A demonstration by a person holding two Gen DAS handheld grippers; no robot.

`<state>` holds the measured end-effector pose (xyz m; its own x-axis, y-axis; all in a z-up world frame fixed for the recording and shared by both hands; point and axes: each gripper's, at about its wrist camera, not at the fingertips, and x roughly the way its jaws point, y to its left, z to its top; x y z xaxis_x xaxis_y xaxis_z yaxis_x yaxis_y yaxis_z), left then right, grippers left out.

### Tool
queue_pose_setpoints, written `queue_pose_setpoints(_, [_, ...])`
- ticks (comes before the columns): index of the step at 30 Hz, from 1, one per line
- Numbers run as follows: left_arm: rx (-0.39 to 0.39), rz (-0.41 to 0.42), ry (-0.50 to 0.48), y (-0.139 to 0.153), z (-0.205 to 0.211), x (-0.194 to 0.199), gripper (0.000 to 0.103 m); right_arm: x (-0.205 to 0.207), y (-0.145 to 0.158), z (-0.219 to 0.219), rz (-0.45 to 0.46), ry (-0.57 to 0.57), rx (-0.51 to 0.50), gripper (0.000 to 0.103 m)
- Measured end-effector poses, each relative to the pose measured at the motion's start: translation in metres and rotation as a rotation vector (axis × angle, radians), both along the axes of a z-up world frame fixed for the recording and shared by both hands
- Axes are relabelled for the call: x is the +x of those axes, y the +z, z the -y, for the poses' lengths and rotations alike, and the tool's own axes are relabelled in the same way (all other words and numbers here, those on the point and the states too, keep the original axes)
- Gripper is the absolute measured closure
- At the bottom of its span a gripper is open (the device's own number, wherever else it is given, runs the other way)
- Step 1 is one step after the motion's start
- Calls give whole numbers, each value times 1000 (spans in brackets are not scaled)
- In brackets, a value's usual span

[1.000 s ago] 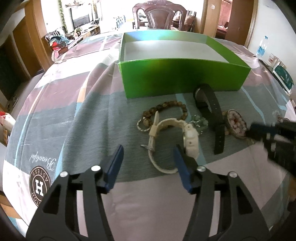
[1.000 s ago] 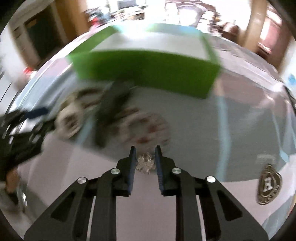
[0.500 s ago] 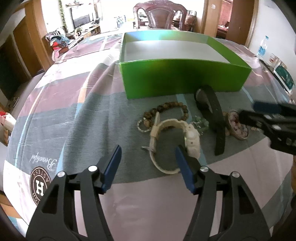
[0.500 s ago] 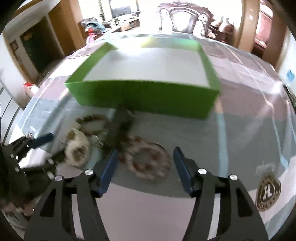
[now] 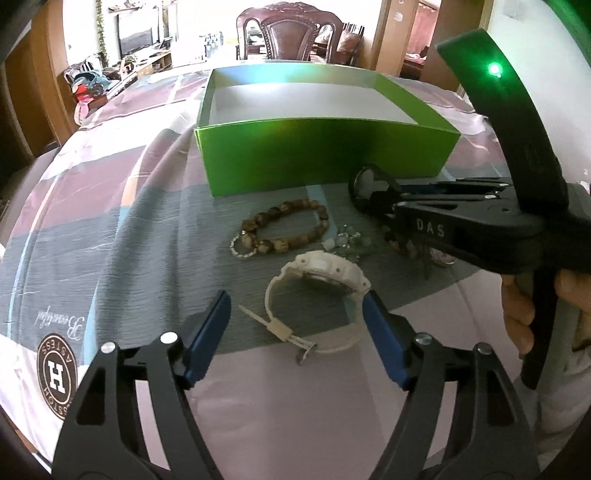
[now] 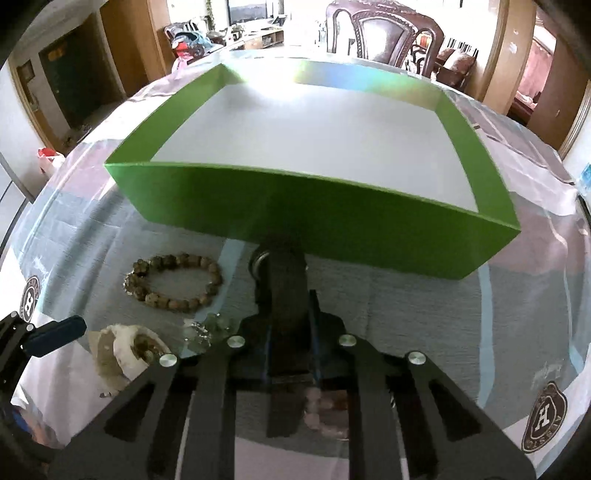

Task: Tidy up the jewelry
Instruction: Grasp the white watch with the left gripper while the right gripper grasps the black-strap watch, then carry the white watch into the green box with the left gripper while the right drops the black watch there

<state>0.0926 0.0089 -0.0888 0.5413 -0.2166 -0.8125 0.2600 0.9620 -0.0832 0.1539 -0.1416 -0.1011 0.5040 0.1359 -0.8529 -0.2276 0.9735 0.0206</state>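
A green box point(image 5: 325, 155) with a white floor stands open on the table; it also shows in the right wrist view point(image 6: 332, 206). In front of it lie a brown bead bracelet point(image 5: 284, 230), a white watch point(image 5: 317, 291), pale green beads point(image 5: 349, 240) and a black watch point(image 6: 284, 291). My left gripper point(image 5: 295, 332) is open, its fingers either side of the white watch strap. My right gripper point(image 6: 290, 332) is shut on the black watch strap, low over the cloth. A pink bead bracelet point(image 6: 325, 406) lies under it.
The table has a striped grey, pink and white cloth point(image 5: 110, 229) with round logos point(image 5: 57, 369). A dark wooden chair point(image 5: 295, 33) stands behind the box. The brown bracelet point(image 6: 173, 280) and white watch point(image 6: 125, 350) lie left of my right gripper.
My right gripper let go of a small clear bead piece, opened, moved in over the black watch and shut on its strap. My left gripper moved forward around the white watch, which now lies turned.
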Motion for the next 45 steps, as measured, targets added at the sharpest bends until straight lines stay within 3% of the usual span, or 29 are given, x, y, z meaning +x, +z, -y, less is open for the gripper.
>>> queue_pose_setpoints(4, [-21,31,-36,6,5,-2,18,-3,3,7,12,-9,15,86])
queue_pose_setpoints(9, [53,20,-46,-6,21,7,18,-8,3,7,27,2,2,86])
queue_pose_setpoints(12, [95,-8,-19,-18,24,14,39,-12,4,4,43,15,-11,86])
queue_pose_setpoints(17, [82,5,11,-14,17,14,40,-20,15,3,79,16,-6,86])
queue_pose_setpoints(25, [71,117,31,38,0,9,40,-34,66,20,140,4,109,86])
queue_pose_setpoints(34, [82,243,24,100,-4,60,39,8,121,41,249,-120,68,86])
queue_pose_setpoints(36, [70,236,45,94,-5,83,39,29,113,45,236,-164,60,86])
queue_pose_setpoints(41, [17,110,56,67,-5,129,39,71,71,55,91,-211,121,86])
queue_pose_setpoints(45, [32,98,68,64,4,150,39,83,63,49,78,-213,107,86])
